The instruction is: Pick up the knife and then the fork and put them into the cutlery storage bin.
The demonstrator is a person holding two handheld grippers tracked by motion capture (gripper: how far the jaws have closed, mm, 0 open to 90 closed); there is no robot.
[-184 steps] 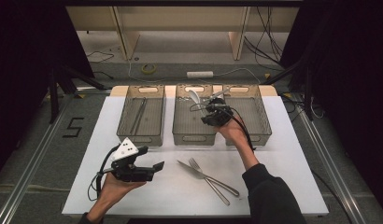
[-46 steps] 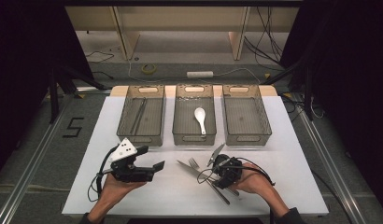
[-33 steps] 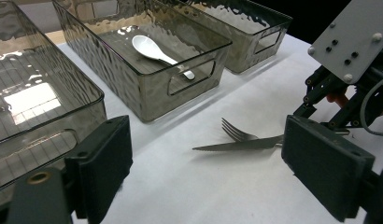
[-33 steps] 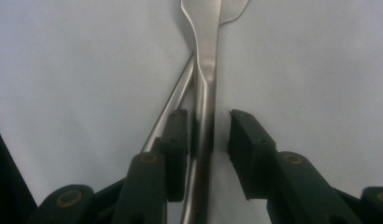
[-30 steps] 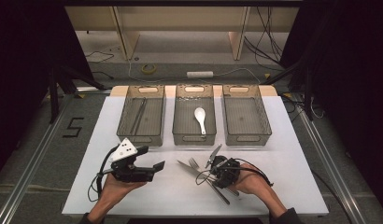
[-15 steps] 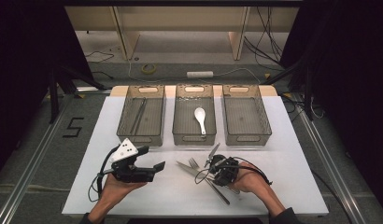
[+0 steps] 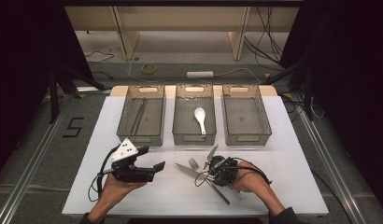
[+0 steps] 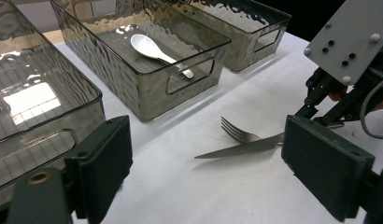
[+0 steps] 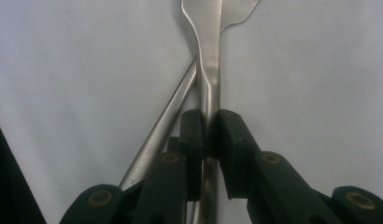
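A steel fork point(image 7: 194, 164) and a serrated knife point(image 7: 184, 167) lie crossed on the white table point(image 7: 292, 154) near its front edge. My right gripper point(image 7: 209, 173) is low over them, shut on the fork's handle point(image 9: 209, 42); the knife point(image 9: 173, 116) runs slanted just left of the jaws. My left gripper point(image 7: 157, 167) stands open to the left of the cutlery, with nothing between its pads point(image 8: 103, 163). From that gripper I see the fork point(image 8: 236, 133), the knife point(image 8: 236, 148) and the right gripper point(image 8: 329, 112) beyond. A white spoon point(image 7: 200, 119) lies in the middle tray point(image 7: 194, 138).
Three smoky clear trays stand in a row at the back. The left tray point(image 7: 139, 138) holds thin dark sticks point(image 7: 137, 115); the right tray point(image 7: 247, 138) shows nothing inside. The middle tray's wall point(image 8: 147, 100) is close ahead of my left gripper. Cables trail from both grippers.
The right hand has come from the middle tray, where the spoon now lies, down to the cutlery, crept slightly left and settled on the fork. The left gripper stayed put.
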